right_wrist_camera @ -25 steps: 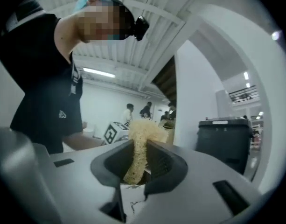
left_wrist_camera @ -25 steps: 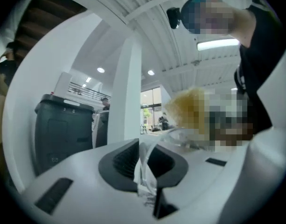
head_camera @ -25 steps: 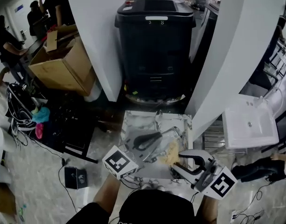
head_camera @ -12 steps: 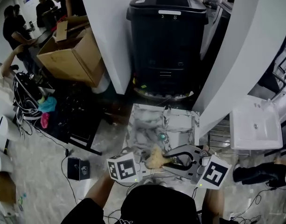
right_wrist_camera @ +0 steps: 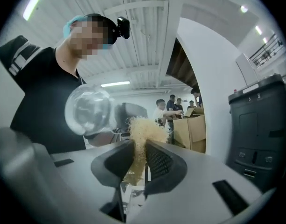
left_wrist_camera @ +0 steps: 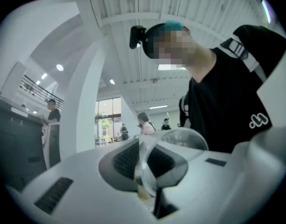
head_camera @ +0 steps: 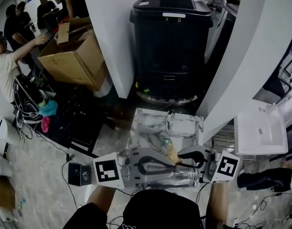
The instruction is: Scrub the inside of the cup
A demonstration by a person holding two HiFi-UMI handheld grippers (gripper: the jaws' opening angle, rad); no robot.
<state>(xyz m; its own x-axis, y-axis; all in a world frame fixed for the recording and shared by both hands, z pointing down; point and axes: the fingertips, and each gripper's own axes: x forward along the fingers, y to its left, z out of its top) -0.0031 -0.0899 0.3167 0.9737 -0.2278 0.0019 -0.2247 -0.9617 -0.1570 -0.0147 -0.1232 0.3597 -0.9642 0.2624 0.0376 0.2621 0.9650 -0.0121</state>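
My left gripper (head_camera: pixel 170 167) is shut on the wall of a clear plastic cup (head_camera: pixel 180 178), which lies on its side low in the head view. In the left gripper view the cup (left_wrist_camera: pixel 180 139) rises between the closed jaws of that gripper (left_wrist_camera: pixel 145 171). My right gripper (head_camera: pixel 183 155) is shut on a straw-coloured fibrous scrubber (head_camera: pixel 171 151), just above the cup. The right gripper view shows the scrubber (right_wrist_camera: pixel 143 127) sticking up from between the right gripper's (right_wrist_camera: pixel 138 158) pads. There the cup (right_wrist_camera: pixel 89 110) hangs up to the left, apart from the scrubber.
A small marbled table (head_camera: pixel 150 128) stands below the grippers. Behind it are a black bin (head_camera: pixel 169 42) and two white pillars. A white sink (head_camera: pixel 259 128) is at the right. A cardboard box (head_camera: pixel 72 58), cables and several people are at the far left.
The left gripper's marker cube has slid left and its jaws now point right. The right gripper has risen with the scrubber, which now sits further right, close over the cup.
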